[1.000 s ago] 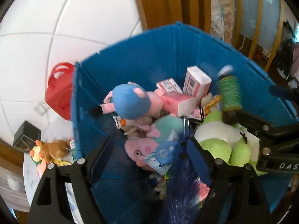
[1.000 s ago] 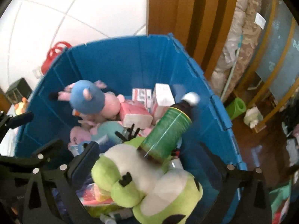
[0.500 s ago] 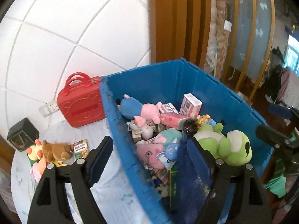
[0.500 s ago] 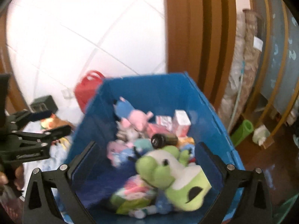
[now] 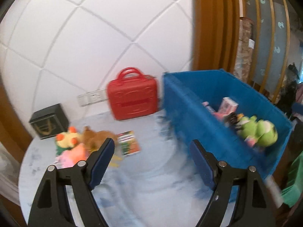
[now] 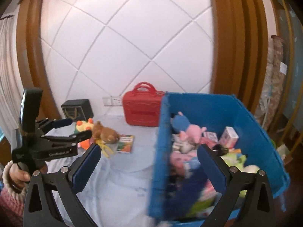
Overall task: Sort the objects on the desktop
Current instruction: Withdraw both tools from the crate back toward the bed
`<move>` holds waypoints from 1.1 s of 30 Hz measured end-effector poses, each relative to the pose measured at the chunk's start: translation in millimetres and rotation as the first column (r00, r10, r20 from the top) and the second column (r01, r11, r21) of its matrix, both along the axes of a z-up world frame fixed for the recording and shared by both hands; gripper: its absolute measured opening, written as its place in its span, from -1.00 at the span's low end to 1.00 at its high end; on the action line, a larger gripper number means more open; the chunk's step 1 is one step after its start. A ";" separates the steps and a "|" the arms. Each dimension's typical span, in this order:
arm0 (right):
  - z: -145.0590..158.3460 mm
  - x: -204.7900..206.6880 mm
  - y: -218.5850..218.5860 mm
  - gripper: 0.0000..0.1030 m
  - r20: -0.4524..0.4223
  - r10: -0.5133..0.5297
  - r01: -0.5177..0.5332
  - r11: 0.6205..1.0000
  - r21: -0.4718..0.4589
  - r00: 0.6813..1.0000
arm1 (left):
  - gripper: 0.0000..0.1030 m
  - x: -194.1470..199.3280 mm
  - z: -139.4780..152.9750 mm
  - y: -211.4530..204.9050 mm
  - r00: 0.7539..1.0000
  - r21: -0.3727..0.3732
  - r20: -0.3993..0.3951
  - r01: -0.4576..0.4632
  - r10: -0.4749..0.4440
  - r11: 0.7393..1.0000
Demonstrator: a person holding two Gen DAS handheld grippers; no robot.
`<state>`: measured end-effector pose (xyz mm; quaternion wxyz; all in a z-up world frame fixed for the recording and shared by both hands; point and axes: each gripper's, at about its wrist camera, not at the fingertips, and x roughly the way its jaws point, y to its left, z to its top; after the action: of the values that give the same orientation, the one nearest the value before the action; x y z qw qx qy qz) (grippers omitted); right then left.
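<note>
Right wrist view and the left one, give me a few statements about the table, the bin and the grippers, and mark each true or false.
1. The left gripper holds a plush toy. False: its jaws are open and empty.
2. The red case stands on the table beside the blue bin. True.
3. The green plush lies on the table. False: it is inside the blue bin.
4. The brown plush lies on the table, outside the bin. True.
5. The right gripper is open. True.

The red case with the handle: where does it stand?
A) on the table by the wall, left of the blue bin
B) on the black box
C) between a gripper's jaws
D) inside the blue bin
A: the red case stands on the table beside the blue bin.
</note>
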<state>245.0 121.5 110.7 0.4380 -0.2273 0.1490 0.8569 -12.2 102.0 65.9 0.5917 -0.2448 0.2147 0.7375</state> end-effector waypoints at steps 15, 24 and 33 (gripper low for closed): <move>-84.3 -170.2 -16.3 1.00 0.178 -0.079 0.099 0.989 -0.108 0.981 | 0.59 -213.2 -94.2 -98.8 0.974 -0.176 0.071 -0.202 0.217 0.963; -139.5 -206.1 33.4 1.00 0.219 -0.010 0.054 0.979 -0.194 0.976 | 0.59 -273.9 -149.9 -93.5 0.925 -0.282 0.107 -0.323 0.364 0.903; -214.3 -254.9 105.1 1.00 0.241 0.107 -0.018 0.938 -0.346 0.964 | 0.59 -324.0 -196.5 -84.0 0.849 -0.382 0.130 -0.434 0.512 0.816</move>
<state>-9.8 226.6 -103.6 0.3800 -0.4132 0.2299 0.7950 -336.2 18.1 -130.6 0.3580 -0.4710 0.2011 0.7808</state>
